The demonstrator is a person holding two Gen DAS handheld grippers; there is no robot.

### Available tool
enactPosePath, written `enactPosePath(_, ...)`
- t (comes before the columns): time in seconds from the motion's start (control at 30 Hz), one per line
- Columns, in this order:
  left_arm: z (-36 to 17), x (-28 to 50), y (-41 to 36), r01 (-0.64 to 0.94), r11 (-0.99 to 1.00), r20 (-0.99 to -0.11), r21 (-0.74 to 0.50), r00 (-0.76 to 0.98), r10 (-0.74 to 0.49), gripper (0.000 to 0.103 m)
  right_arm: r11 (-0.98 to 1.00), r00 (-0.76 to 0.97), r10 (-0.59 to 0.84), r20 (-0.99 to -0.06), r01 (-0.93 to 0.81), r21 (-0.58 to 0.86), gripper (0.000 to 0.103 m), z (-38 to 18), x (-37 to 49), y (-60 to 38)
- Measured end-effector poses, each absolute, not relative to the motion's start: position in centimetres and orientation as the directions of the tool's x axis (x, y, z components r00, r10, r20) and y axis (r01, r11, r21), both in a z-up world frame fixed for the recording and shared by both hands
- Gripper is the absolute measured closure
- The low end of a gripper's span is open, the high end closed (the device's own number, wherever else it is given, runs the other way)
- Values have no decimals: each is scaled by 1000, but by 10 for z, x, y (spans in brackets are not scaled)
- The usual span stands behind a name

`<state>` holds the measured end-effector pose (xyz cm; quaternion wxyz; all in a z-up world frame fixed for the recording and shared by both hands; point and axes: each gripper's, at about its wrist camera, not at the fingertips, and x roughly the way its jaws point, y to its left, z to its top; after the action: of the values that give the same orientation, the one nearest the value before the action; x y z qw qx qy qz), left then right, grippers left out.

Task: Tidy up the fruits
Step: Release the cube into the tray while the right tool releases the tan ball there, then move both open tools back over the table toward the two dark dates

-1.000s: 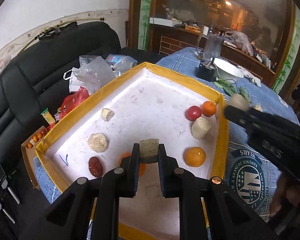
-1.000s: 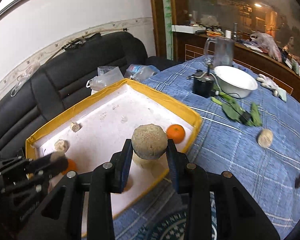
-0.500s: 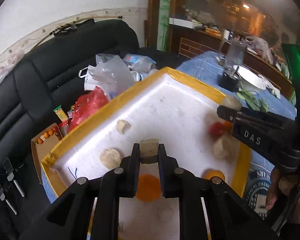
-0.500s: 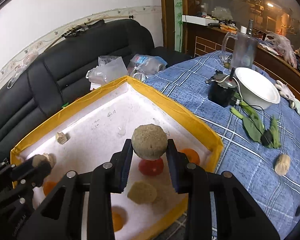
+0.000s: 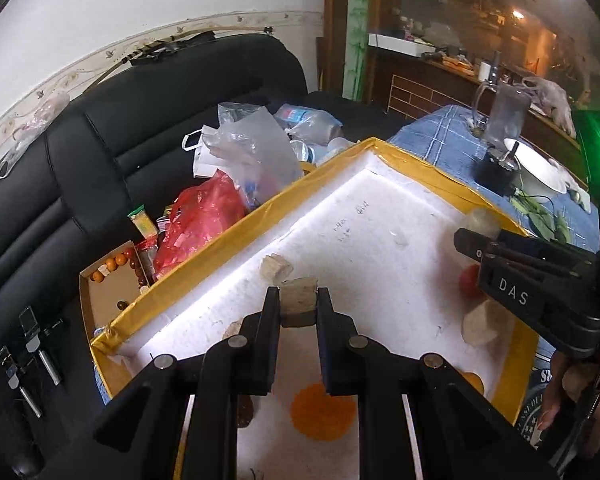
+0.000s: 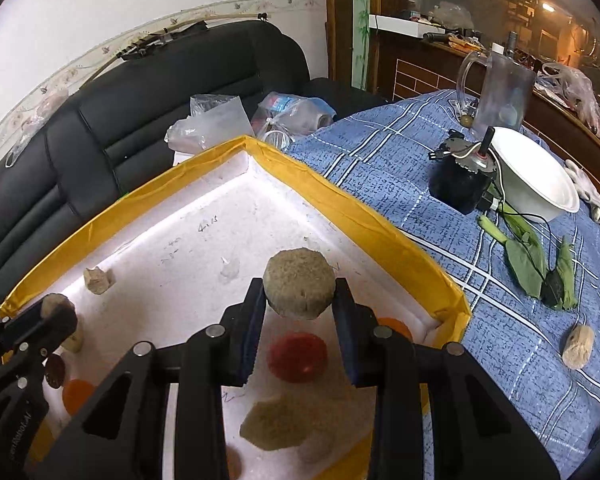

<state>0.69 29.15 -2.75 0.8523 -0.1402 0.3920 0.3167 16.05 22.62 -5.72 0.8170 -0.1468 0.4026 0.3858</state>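
A white foam tray with a yellow rim lies on the blue checked tablecloth. My left gripper is shut on a small tan chunk, held above the tray's left part. My right gripper is shut on a round tan fruit over the tray's right side. Below it lie a red fruit, an orange and a tan piece. In the left wrist view an orange, another tan chunk and a tan piece rest in the tray.
A black sofa with plastic bags and a red bag stands behind the tray. On the cloth are a white bowl, a black motor, a clear jug, green leaves and a loose tan piece.
Both grippers have moved further over the tray, toward its far left, each still holding its piece. The fruits in the tray now lie lower in both views.
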Motion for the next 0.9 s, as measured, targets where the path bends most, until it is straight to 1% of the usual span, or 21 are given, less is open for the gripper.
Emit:
enactPosePath(0.2,-29,8,297,-660,751,-762,-4,488,425,88,669,383,503,-775,-740,68,66,-59,164,227)
enactPosePath(0.23,-28,7,298,-663,749,-765,-9,487,421,86,672,388,499,-775,-738,63,63,-59,164,226)
enactPosePath(0.27,-28,7,299,-664,748,-769,-12,484,417,75,675,392,496,-775,-735,61,52,-58,164,225)
enactPosePath(0.3,-28,6,300,-666,746,-772,-17,482,413,66,680,395,492,-776,-731,59,45,-56,164,224)
enactPosePath(0.33,-27,4,301,-672,740,-771,-23,483,415,48,685,401,490,-774,-726,57,38,-55,164,221)
enactPosePath(0.37,-24,-1,302,-683,730,-764,-29,486,424,33,687,407,498,-766,-724,61,38,-50,162,214)
enactPosePath(0.4,-22,-4,302,-691,722,-756,-38,492,431,29,692,413,499,-762,-719,63,38,-48,161,209)
enactPosePath(0.47,-14,-14,300,-706,705,-728,-69,519,448,28,713,434,501,-748,-698,72,36,-39,159,192)
enactPosePath(0.53,-9,-17,295,-701,709,-721,-76,530,447,27,722,459,519,-721,-686,84,35,-29,153,166)
enactPosePath(0.6,-3,-18,286,-687,721,-710,-87,551,439,27,751,502,516,-694,-655,83,33,-17,146,131)
enactPosePath(0.7,5,-16,261,-654,750,-683,-95,591,429,26,797,568,506,-650,-595,101,29,-5,138,62)
enactPosePath(0.8,10,-3,221,-576,812,-668,-90,640,379,25,869,634,425,-646,-487,94,26,-9,139,-14)
enactPosePath(0.9,8,13,182,-501,863,-664,-59,665,341,25,941,659,300,-690,-321,103,26,-28,155,-95)
